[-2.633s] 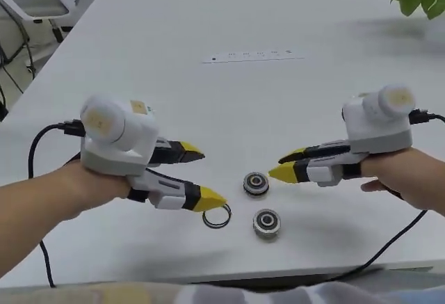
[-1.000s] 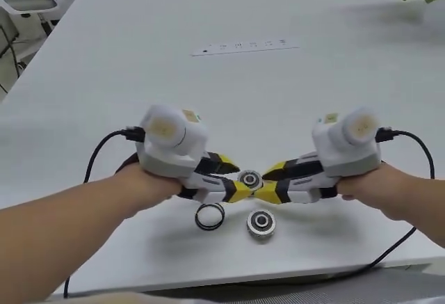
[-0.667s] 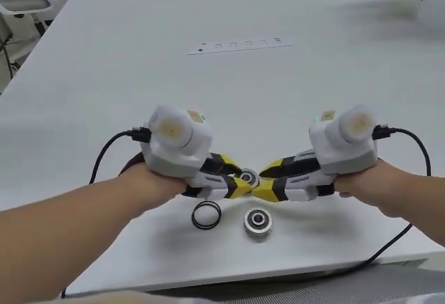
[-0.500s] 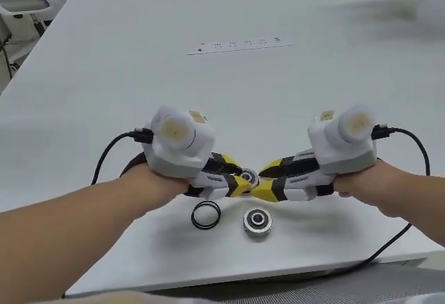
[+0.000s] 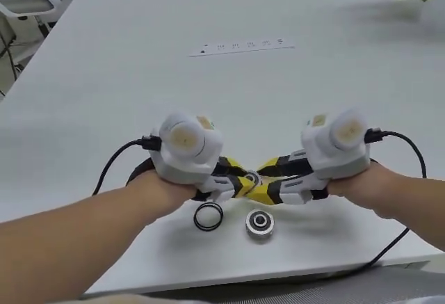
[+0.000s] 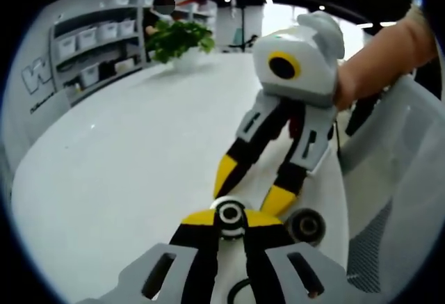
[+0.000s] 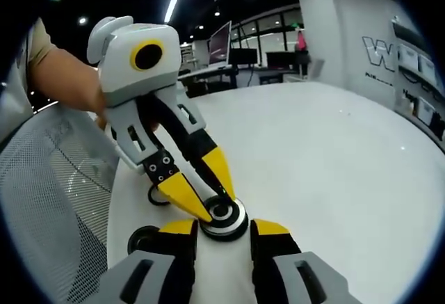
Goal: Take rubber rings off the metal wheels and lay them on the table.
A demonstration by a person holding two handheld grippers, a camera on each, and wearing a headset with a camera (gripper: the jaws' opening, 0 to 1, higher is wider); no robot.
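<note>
The wheel (image 5: 250, 178) sits squeezed between my two tools, low over the table (image 5: 208, 95) near my edge. My left gripper (image 5: 238, 181) pinches it from one side, steadying it I'd say, and my right gripper (image 5: 266, 182) clamps it from the other, probably to work the rubber off. Rubber or metal under those tips, I can't tell. Count: two wheels, this one and the second wheel (image 5: 259, 223) lying nearer me. One loose rubber ring (image 5: 208, 216) lies flat beside that.
</note>
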